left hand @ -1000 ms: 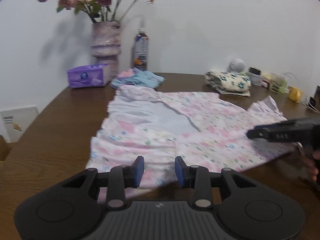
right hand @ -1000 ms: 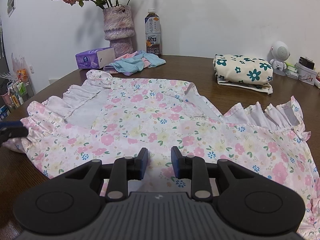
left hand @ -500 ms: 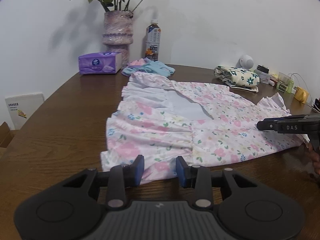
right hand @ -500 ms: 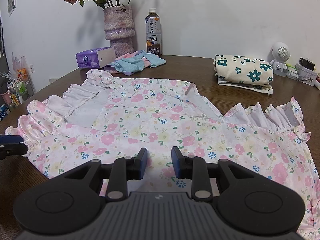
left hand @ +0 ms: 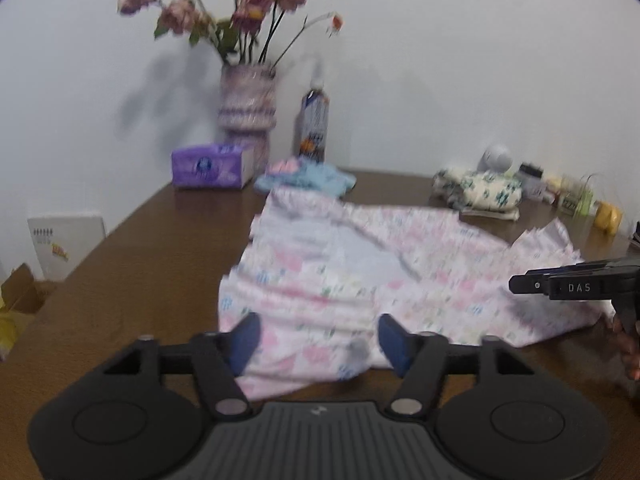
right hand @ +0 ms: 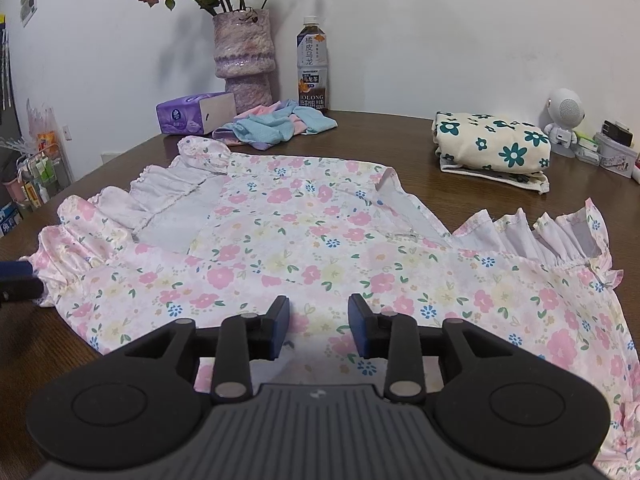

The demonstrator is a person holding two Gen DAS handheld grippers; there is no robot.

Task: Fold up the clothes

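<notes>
Your left gripper has spread its fingers wider than half a second ago and now straddles the near hem of the floral dress, while your right gripper holds as before, fingers slightly apart, empty, over the hem. The dress lies across the middle of the table, its left side panel already turned inward. The wider opening suggests a pinch on the hem for a further fold.
</notes>
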